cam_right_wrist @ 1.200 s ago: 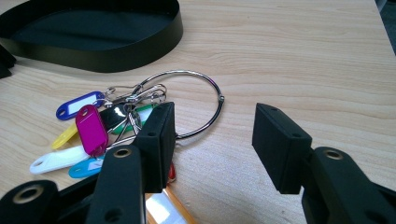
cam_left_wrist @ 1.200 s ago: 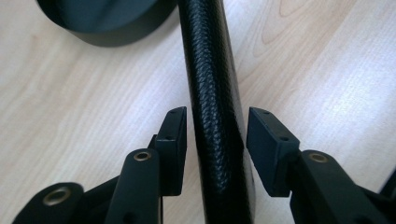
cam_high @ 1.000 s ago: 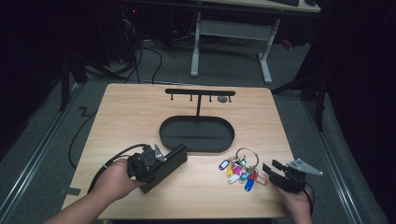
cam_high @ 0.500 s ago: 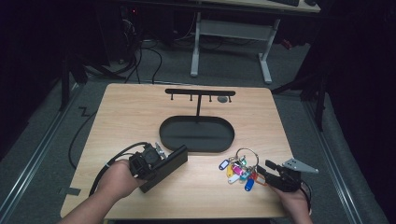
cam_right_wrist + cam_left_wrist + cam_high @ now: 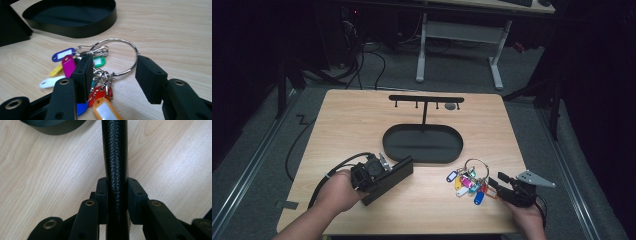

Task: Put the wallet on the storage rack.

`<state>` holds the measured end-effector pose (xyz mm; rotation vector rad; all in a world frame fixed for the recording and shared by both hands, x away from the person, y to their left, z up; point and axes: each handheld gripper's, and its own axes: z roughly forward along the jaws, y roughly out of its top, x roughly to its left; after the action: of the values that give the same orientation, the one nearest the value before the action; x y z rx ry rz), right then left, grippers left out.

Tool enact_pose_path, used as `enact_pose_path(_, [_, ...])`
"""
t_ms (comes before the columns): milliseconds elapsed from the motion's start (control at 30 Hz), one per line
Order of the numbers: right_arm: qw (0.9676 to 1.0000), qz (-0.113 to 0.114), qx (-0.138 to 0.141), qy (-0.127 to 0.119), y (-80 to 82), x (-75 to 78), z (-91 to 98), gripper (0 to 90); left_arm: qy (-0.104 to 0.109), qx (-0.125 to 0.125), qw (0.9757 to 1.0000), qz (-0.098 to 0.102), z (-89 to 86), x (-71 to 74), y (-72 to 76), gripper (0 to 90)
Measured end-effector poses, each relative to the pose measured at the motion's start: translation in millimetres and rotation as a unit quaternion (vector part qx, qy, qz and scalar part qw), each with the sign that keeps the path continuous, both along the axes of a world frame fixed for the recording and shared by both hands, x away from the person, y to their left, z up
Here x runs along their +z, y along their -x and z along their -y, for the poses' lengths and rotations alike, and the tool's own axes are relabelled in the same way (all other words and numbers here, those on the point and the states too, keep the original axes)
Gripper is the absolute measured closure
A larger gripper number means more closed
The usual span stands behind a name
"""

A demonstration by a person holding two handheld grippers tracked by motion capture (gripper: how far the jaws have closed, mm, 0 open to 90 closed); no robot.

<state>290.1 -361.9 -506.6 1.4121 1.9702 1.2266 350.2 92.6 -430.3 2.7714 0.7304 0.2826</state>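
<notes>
Between the left gripper's fingers sits a black textured case, pads pressed on both its sides; they have just been closing onto it. The case lies flat on the worktop, left front, just beside the black oval tray. The right gripper's fingers stand apart around a metal key ring, nothing clamped. The ring with its coloured key tags lies on the worktop right of the case, near the tray's front rim. Behind the tray stands a black hook rack.
</notes>
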Motion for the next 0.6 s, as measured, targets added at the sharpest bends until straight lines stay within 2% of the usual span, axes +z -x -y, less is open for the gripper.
enact_pose_path(100, [1.0, -0.002, -0.006, 0.006, -2.0, -0.7, 0.6, 48.6, -0.007, -0.021, 0.9997, 0.01, 2.5, 0.5, 0.0, 74.1])
enact_pose_path(133, [0.9998, 0.0, -0.008, 0.018, -2.3, 0.0, -1.0, 48.6, -0.006, -0.027, 0.9995, 0.014, 3.3, 0.3, 0.5, 74.4])
enact_pose_path(267, [0.9997, -0.004, -0.007, 0.023, -1.9, -1.2, -3.7, 48.6, -0.004, -0.037, 0.999, 0.027, 5.3, -0.2, 1.7, 74.7])
enact_pose_path(367, [0.9996, -0.01, -0.005, 0.026, -2.8, -3.9, -6.4, 47.7, -0.007, -0.055, 0.9973, 0.047, 6.6, 0.6, 6.4, 74.9])
enact_pose_path(533, [0.9994, -0.007, -0.009, 0.032, -4.7, -3.6, -8.4, 47.0, 0.001, -0.067, 0.9953, 0.069, 5.1, 8.4, 10.8, 75.1])
enact_pose_path(600, [0.9994, -0.011, -0.012, 0.031, -4.8, -4.1, -7.9, 47.0, -0.001, -0.074, 0.9938, 0.083, 5.8, 12.9, 12.9, 75.2])
